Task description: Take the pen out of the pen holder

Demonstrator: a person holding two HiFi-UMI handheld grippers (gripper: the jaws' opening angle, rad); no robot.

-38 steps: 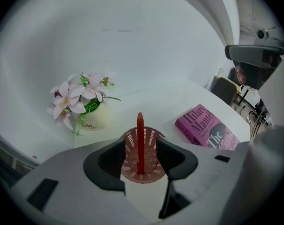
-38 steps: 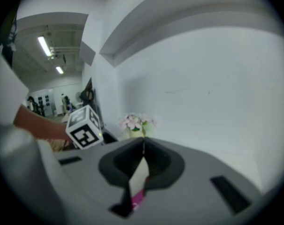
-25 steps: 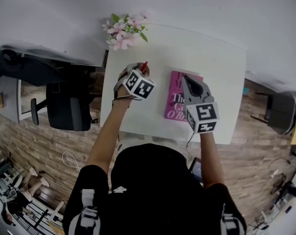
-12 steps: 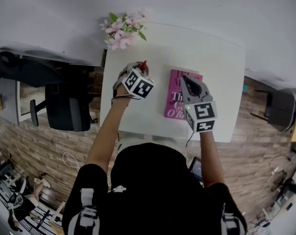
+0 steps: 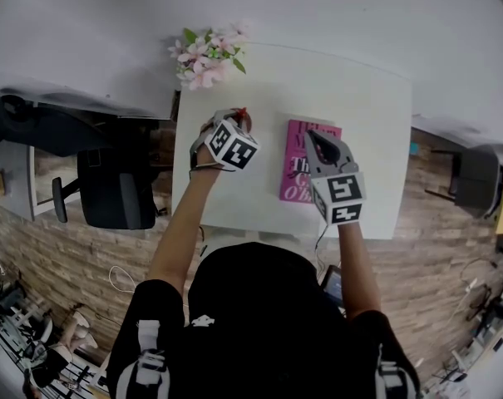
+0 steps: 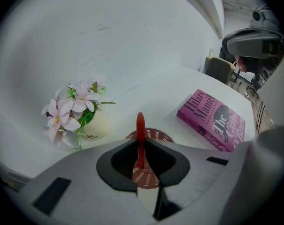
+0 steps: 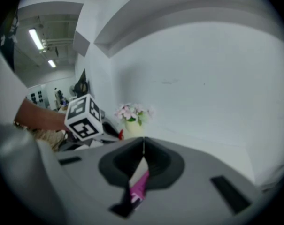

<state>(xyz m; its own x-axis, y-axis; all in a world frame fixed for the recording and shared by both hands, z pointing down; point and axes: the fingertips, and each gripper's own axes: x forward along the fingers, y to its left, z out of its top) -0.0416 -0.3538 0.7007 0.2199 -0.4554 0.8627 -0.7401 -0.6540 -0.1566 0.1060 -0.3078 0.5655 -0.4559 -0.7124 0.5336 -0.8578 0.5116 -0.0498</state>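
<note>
My left claw [image 6: 140, 143] has just been closing and pinches the pen [image 6: 140, 123] in the holder [image 6: 158, 135]; right claw [image 7: 142, 142] is shut.

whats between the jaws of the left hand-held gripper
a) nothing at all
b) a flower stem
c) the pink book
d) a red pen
d: in the left gripper view the red pen stands up out of the pen holder, right between the jaws of the left hand-held gripper, which have just been closing on it; the pink book lies off to one side on the table.
</note>
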